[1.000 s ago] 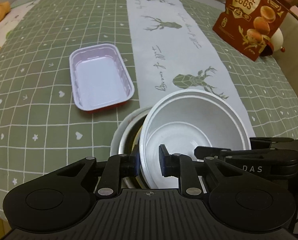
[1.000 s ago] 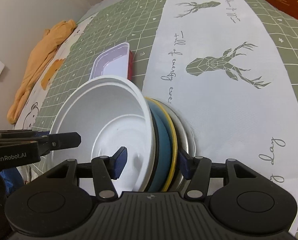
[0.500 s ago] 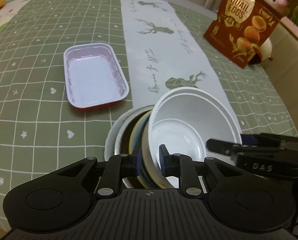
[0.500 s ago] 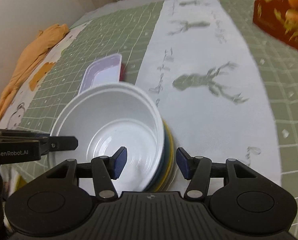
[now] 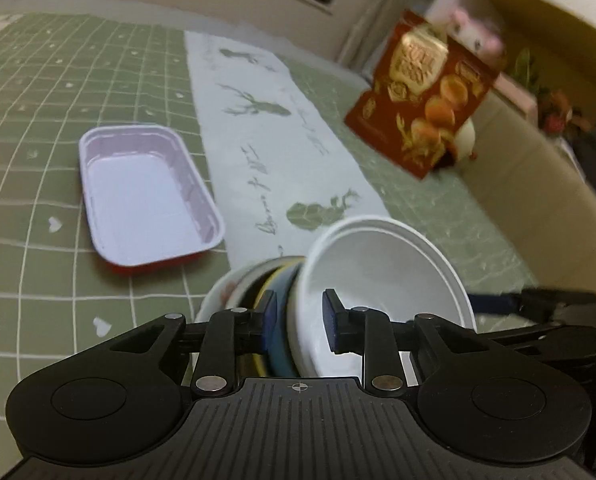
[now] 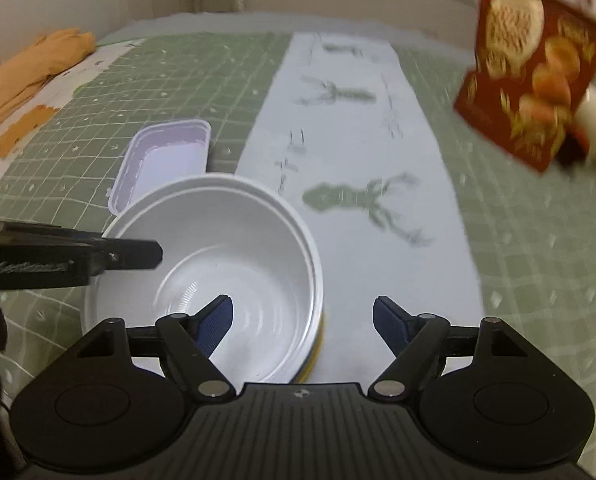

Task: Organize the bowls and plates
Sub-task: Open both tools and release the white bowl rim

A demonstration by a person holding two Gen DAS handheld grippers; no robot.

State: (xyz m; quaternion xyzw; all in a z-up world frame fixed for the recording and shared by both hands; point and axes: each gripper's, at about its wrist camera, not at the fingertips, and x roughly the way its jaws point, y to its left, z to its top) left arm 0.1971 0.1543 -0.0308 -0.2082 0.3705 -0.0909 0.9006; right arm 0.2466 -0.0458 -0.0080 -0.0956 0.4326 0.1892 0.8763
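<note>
L tongs (image 5: 296, 324): jaws opening, fairly narrow, straddling the near rims of the white bowl (image 5: 381, 264) and the plates (image 5: 274, 280) stacked under it; can't tell if the pads touch. R tongs (image 6: 302, 322): jaws opening, wide, bowl's right rim between them, not gripped. Stack sits on the desk (image 6: 537, 280) just ahead of both tongs. Lilac tray (image 5: 146, 196) ahead-left of L tongs, red box (image 5: 425, 92) far ahead-right.

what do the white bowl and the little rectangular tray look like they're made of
White bowl: probably thin disposable plastic or foam, matte white, judging by the thin rolled rim and the faint moulded rings in its base. Rectangular tray: likely a coated foil or thin plastic container with a pale lilac inside, red outside, fluted side walls and a rolled rim; blur leaves it open.
</note>
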